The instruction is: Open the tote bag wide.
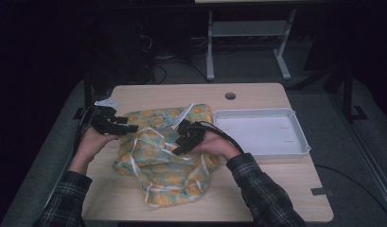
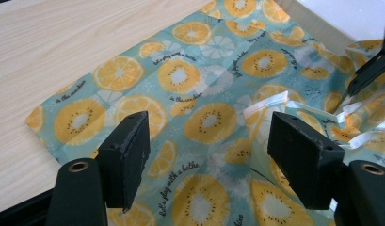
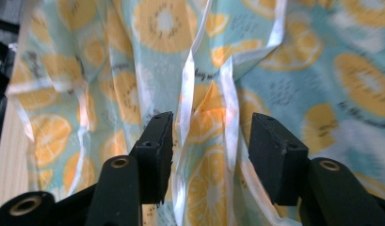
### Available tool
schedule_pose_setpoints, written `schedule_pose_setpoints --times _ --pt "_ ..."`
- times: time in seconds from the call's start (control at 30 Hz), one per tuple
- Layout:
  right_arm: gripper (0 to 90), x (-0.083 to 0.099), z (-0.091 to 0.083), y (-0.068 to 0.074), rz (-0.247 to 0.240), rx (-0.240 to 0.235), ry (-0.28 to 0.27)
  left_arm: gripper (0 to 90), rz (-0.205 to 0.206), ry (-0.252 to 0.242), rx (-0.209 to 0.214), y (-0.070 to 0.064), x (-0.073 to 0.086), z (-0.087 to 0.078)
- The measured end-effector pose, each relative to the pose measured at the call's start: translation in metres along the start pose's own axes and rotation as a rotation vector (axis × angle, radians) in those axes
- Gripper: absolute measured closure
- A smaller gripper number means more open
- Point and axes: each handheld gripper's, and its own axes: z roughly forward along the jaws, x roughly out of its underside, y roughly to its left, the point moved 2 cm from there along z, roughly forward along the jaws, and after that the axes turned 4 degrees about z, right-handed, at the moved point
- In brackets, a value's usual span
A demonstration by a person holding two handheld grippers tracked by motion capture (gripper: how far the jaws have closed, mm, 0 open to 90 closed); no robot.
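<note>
Barely started imo: the citrus-print cloth (image 1: pixel 165 158) is still a crumpled heap, left gripper (image 2: pixel 206 150) and right gripper (image 3: pixel 210 146) both hovering, jaws apart, nothing grabbed yet.

The cloth (image 3: pixel 293 70) blurs at the right gripper view's edges (its print unreadable there), running past every border.

Dim lab or test room. Small wooden tabletop (image 1: pixel 276 189) with cable hole (image 1: pixel 230 96), grey carpet floor (image 1: pixel 371 156), metal desk frame (image 1: pixel 250 42) behind, loose cables (image 1: pixel 158 59) under dark equipment.
</note>
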Motion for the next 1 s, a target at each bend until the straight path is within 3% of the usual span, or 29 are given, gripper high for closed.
schedule_pose_setpoints --times 0.03,0.1,0.13,0.17,0.2,0.3,0.4,0.47,0.63,0.83,1.0 --pt "57.1 0.003 0.006 0.001 -0.009 -0.002 0.034 29.9 0.008 0.011 0.001 0.000 0.001 0.001" --pt "58.3 0.003 0.008 0.002 -0.011 -0.002 0.044 29.9 0.004 0.010 0.004 0.000 0.002 0.001" --pt "68.6 0.004 0.013 0.002 -0.020 0.002 0.070 29.9 0.002 0.011 0.004 0.000 0.003 0.002" --pt "68.6 0.004 0.013 0.002 -0.020 0.002 0.070 29.9 0.002 0.011 0.004 0.000 0.003 0.002" --pt "79.3 0.005 0.015 0.002 -0.020 -0.009 0.080 29.9 -0.003 0.006 0.007 -0.001 0.003 0.002" --pt "88.3 0.004 0.017 0.002 -0.028 -0.022 0.084 29.9 0.000 0.005 0.008 -0.001 0.003 0.001" --pt "89.6 0.002 0.014 0.002 -0.033 -0.026 0.068 29.9 0.004 0.001 0.010 -0.004 0.003 -0.002" --pt "89.7 0.000 0.008 0.002 -0.033 -0.011 0.042 29.9 0.022 0.003 0.015 -0.007 0.003 -0.006" --pt "90.0 -0.009 -0.012 -0.004 -0.022 0.030 -0.025 29.9 0.022 -0.026 0.018 -0.012 0.006 -0.017" --pt "90.0 -0.019 -0.025 -0.018 0.006 0.080 -0.055 29.8 0.022 -0.051 0.025 -0.017 0.009 -0.027" --pt "90.0 -0.034 -0.037 -0.036 0.041 0.124 -0.097 29.6 0.035 -0.062 0.055 -0.029 0.014 -0.027"
